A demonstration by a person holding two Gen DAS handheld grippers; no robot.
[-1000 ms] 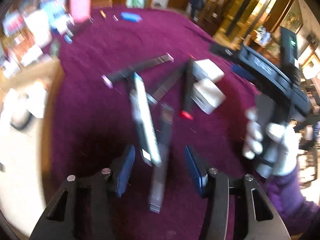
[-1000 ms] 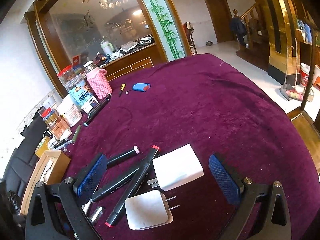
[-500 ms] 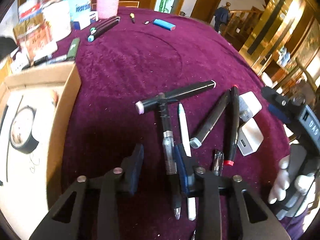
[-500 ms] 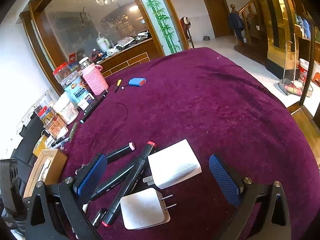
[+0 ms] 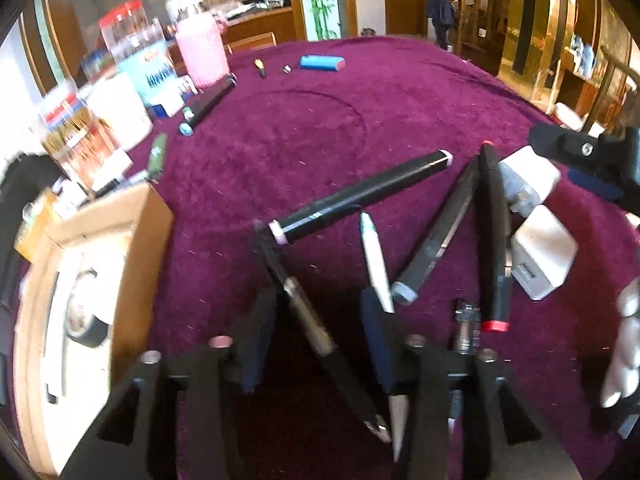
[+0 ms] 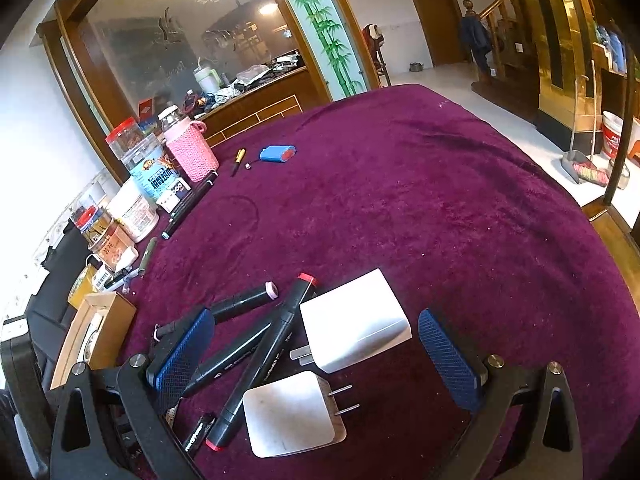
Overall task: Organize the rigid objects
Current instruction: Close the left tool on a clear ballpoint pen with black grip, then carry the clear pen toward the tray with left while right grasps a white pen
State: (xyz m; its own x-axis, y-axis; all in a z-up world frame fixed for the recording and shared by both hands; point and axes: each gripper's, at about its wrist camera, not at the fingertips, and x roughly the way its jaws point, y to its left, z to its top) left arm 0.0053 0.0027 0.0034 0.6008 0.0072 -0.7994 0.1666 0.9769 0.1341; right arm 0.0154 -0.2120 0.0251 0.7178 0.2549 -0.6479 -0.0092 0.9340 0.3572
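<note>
Hovering low over the maroon tablecloth (image 5: 400, 112), left gripper (image 5: 316, 344) standing partly open, its blue pads (image 5: 374, 340) flanking a black gel pen (image 5: 312, 320) without visibly pressing on it; motion blur making contact hard to judge, possibly just short of a grasp. Lying just beside the pen at 3 o'clock, a white pen (image 5: 374, 256), its lower end passing behind the right-hand pad. Stretching toward 1 o'clock from the gel pen's far end, a pink-capped black marker (image 5: 360, 198). Fanning out further at 3 o'clock, a grey-tipped marker (image 5: 436, 240) and a red-capped marker (image 5: 494, 240), meeting near their far tips. Sitting at 9 o'clock, a cardboard box (image 5: 132, 240) holding a roll of tape (image 5: 84, 320).

Spreading wide and holding nothing, right gripper (image 6: 316, 360) framing two white chargers: the larger charger (image 6: 356, 320) lying between the jaws, nearer the right-hand one, the smaller charger (image 6: 288, 416) sitting at 6 o'clock of it, prongs pointing toward 3 o'clock. Touching the larger charger's left edge, the red-capped marker (image 6: 264, 364) running toward 7 o'clock. Crowding the table's far edge at 10 o'clock, jars (image 6: 132, 148) and a pink-sleeved bottle (image 6: 192, 152); resting at 12 o'clock, a blue battery pack (image 6: 278, 153).
</note>
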